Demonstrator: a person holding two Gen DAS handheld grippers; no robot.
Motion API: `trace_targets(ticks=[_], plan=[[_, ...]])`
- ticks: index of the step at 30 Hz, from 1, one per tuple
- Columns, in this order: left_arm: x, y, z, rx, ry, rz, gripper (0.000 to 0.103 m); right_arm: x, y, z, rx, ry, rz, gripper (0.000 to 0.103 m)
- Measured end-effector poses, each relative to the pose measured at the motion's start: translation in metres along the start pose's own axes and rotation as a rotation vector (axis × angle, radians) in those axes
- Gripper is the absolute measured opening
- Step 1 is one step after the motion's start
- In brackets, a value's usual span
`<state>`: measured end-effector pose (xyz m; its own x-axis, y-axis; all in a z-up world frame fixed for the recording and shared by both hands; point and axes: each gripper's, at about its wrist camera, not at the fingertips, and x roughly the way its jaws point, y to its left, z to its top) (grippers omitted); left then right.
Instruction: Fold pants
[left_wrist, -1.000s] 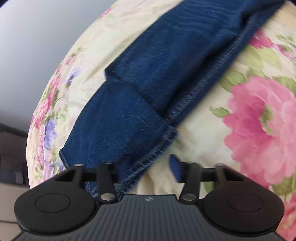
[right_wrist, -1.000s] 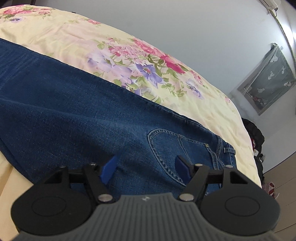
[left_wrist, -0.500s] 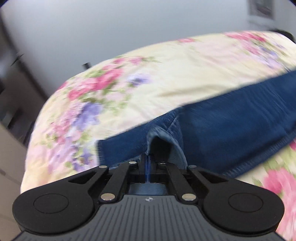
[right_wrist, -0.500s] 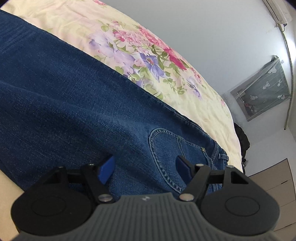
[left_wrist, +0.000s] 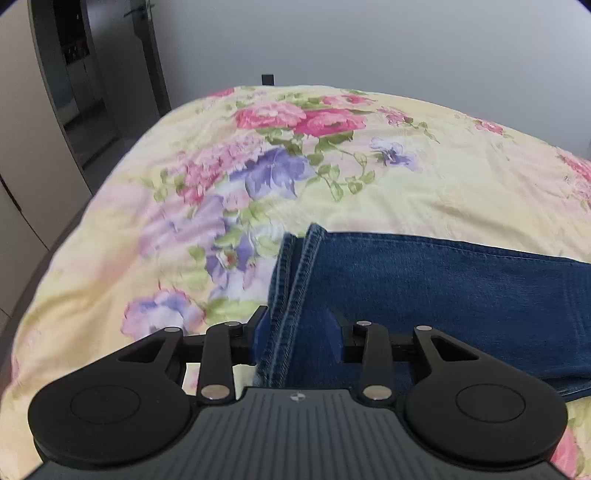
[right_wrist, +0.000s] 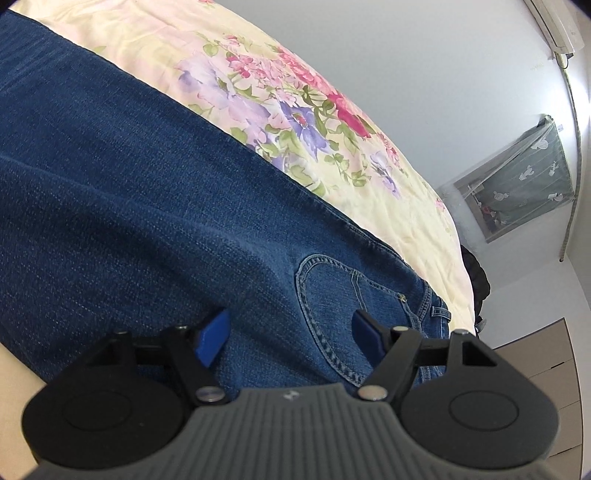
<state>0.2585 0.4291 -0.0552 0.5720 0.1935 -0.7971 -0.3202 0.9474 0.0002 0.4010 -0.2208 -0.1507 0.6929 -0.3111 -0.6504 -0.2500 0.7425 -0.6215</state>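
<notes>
Blue denim pants (left_wrist: 443, 288) lie on a floral bedspread (left_wrist: 332, 166). In the left wrist view the stitched leg hem (left_wrist: 295, 266) runs between the blue pads of my left gripper (left_wrist: 297, 332). Its jaws are opening and stand apart around the hem, not pinching it. In the right wrist view the pants (right_wrist: 129, 177) fill the left and middle, with a back pocket (right_wrist: 332, 295) near the waistband. My right gripper (right_wrist: 290, 332) hovers open just over the seat beside that pocket, holding nothing.
The bedspread (right_wrist: 258, 66) reaches the bed's far edge by a grey wall. A dark doorway and pale cupboards (left_wrist: 74, 74) stand left of the bed. A curtained window (right_wrist: 517, 177), a dark bag (right_wrist: 478, 284) and a wooden cabinet (right_wrist: 554, 369) lie beyond the right end.
The left gripper was shut on the leg hem half a second ago; it has rolled, shifted along the bed, and its jaws now stand apart around the hem. The right gripper has hardly moved.
</notes>
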Motion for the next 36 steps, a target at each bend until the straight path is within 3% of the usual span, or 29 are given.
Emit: trace_targets(ticks=[4, 8, 13, 18, 24, 25, 27, 29, 30, 33, 36], plan=[[0.01, 0.019, -0.017, -0.161, 0.036, -0.067, 0.053, -0.005, 0.0, -0.004, 0.008, -0.003, -0.004, 0.069], [0.018, 0.033, -0.02, -0.235, 0.003, -0.084, 0.053, -0.01, -0.001, -0.007, -0.002, -0.011, -0.004, 0.069], [0.029, 0.017, 0.0, -0.136, -0.028, -0.098, 0.058, -0.007, -0.004, -0.006, -0.002, -0.015, 0.001, 0.069], [0.054, 0.001, 0.015, -0.08, -0.025, -0.119, 0.063, -0.003, -0.018, 0.001, 0.107, -0.059, -0.009, 0.069], [0.086, -0.013, 0.02, -0.026, -0.018, -0.099, 0.063, 0.013, -0.013, 0.008, 0.123, -0.023, -0.027, 0.069], [0.089, -0.015, 0.021, -0.016, -0.02, -0.095, 0.061, 0.014, -0.01, 0.008, 0.111, -0.02, -0.032, 0.069], [0.093, -0.021, 0.022, 0.009, -0.03, -0.098, 0.043, 0.016, -0.004, 0.008, 0.09, -0.018, -0.042, 0.069], [0.094, -0.028, 0.024, 0.039, -0.035, -0.106, 0.011, 0.018, -0.001, 0.007, 0.08, -0.012, -0.045, 0.069], [0.093, -0.033, 0.024, 0.06, -0.038, -0.114, 0.003, 0.019, -0.001, 0.007, 0.081, -0.011, -0.046, 0.069], [0.087, -0.051, 0.023, 0.153, -0.064, -0.082, 0.0, 0.02, -0.001, 0.008, 0.086, -0.009, -0.05, 0.07], [0.075, -0.058, 0.025, 0.181, -0.108, -0.027, 0.0, 0.019, -0.002, 0.009, 0.086, -0.014, -0.051, 0.07]])
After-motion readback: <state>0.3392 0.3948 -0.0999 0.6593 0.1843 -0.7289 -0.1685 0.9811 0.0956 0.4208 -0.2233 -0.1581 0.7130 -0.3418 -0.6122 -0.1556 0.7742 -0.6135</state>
